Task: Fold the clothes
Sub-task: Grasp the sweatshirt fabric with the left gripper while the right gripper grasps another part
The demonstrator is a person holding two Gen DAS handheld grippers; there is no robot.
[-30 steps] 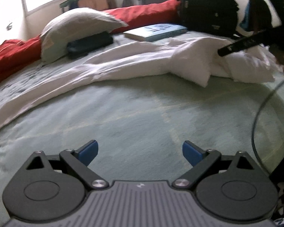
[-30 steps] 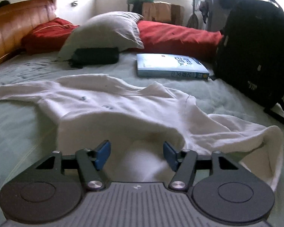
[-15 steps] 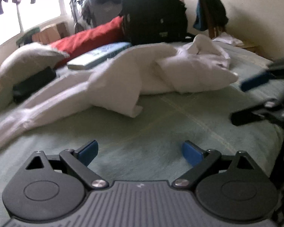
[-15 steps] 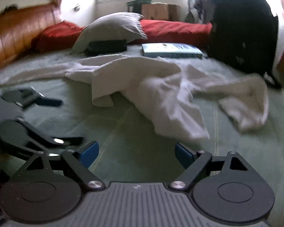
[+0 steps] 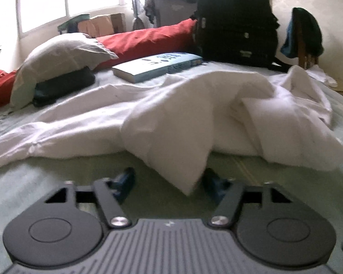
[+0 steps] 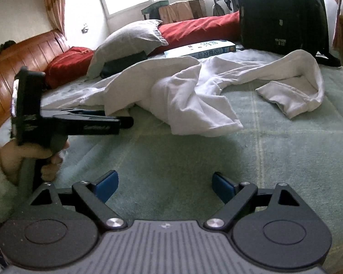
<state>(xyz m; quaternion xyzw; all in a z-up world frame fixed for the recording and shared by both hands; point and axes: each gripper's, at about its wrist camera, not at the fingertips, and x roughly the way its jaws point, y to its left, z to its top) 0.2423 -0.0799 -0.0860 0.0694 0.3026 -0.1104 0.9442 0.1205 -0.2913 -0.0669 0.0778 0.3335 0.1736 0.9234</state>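
While both stand open and empty, the left tongs [image 5: 168, 183] flank a corner of the crumpled white garment [image 5: 183, 123] on the green bed [image 6: 274, 159]; the right tongs [image 6: 164, 186] hover well short of it.

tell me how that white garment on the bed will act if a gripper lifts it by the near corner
The white garment lies crumpled in soft folds, so it will likely drape and sag rather than hold shape. Its long sleeve trails away, so it would probably drag behind. It looks light, thick knit, likely easy to pinch.
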